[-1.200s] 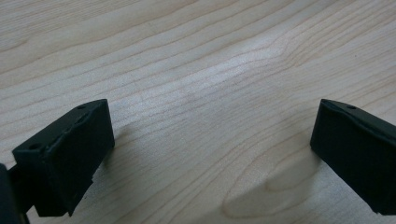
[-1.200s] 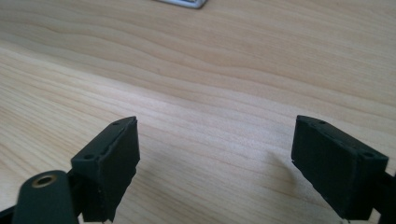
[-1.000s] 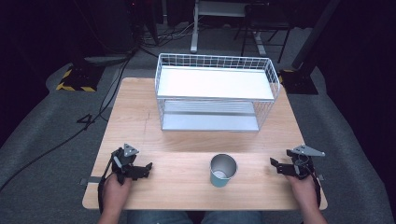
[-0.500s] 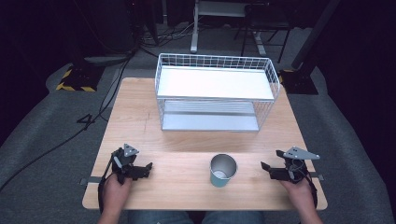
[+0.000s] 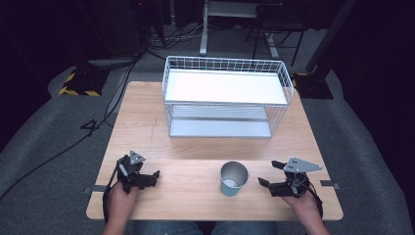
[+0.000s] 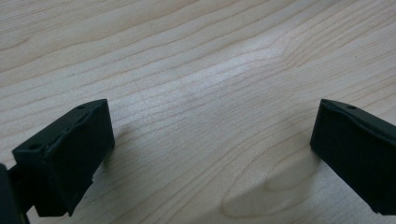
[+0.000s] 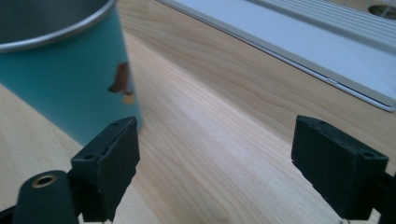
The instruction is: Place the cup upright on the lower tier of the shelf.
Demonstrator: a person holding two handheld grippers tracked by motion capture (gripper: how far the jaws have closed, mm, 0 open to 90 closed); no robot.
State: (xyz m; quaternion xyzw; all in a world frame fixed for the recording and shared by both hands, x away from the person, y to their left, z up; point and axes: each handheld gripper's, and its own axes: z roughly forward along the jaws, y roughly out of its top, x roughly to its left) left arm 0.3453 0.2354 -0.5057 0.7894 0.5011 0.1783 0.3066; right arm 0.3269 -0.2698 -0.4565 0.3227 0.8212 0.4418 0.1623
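Observation:
A teal cup [image 5: 233,178] with a metal rim stands upright near the front of the wooden table [image 5: 142,127]. My right gripper [image 5: 270,174] sits just to the right of the cup, open, with its jaws pointing at it and a small gap left between them. In the right gripper view the cup [image 7: 60,74] is beside the left jaw, outside the gripper [image 7: 215,158], and nothing lies between the fingers. My left gripper [image 5: 154,177] rests open at the front left, well away from the cup. In its own view the left gripper [image 6: 210,140] has bare wood between its jaws.
A white two-level wire rack [image 5: 225,95] stands at the back middle of the table, its lower shelf [image 7: 303,42] showing in the right gripper view. Dark floor, cables and stands surround the table.
My right gripper has moved left, closing in on the cup. The left gripper and the cup have not moved.

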